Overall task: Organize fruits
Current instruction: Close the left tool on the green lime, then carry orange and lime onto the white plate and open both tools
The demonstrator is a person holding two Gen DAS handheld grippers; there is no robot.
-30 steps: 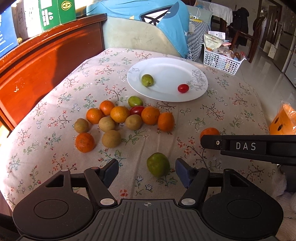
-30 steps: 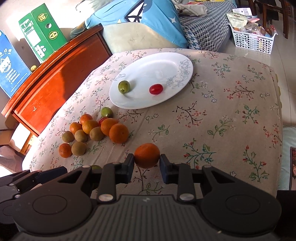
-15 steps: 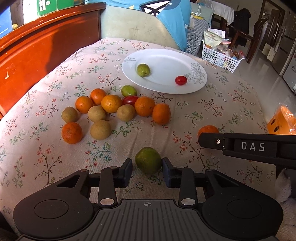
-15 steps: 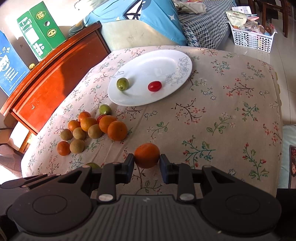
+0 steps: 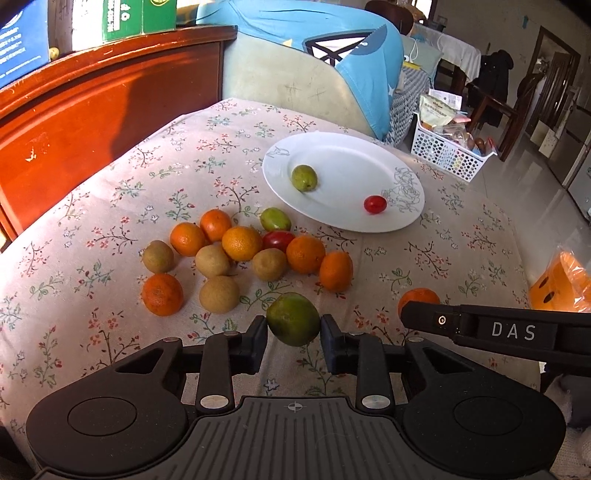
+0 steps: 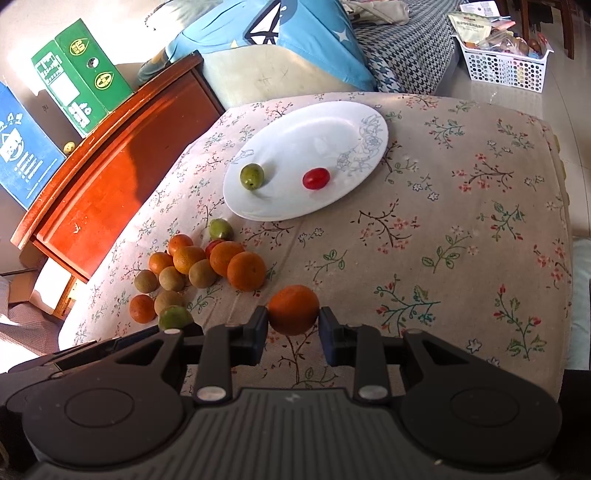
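A second ago my left jaws stood wide on either side of the green fruit (image 5: 293, 319); now the left gripper (image 5: 293, 341) pinches it, a pad pressed to each flank, and the fruit looks to hang just clear of the floral cloth (image 5: 110, 177). My right gripper (image 6: 293, 332) has not changed: its jaws grip the orange (image 6: 293, 309) across its widest part, low over the cloth as before. Both fruits look small, round and light, so weight should be no trouble. I judge the orange's rind to give a little under the pads, while the green one seems firmer and glossier and could squirt out if I squeeze off centre. The hold I want is the one I have, across the middle of each, with just enough pressure to carry and not to bruise. Just beyond my left fingertips lies the loose heap: oranges (image 5: 306, 254), brown kiwis (image 5: 219, 294), a red tomato (image 5: 277, 240) and a smaller green fruit (image 5: 275, 219), many of them touching, so any one I nudge may roll its neighbours. Farther on sits the white plate (image 5: 347, 162), smooth and shallow, holding one green fruit (image 5: 304, 178) and one small tomato (image 5: 375, 204) set well apart. Anything put down there may roll, so I would set it down gently. Past the plate stand the blue cushion (image 5: 332, 33) and the white basket (image 5: 447, 155).
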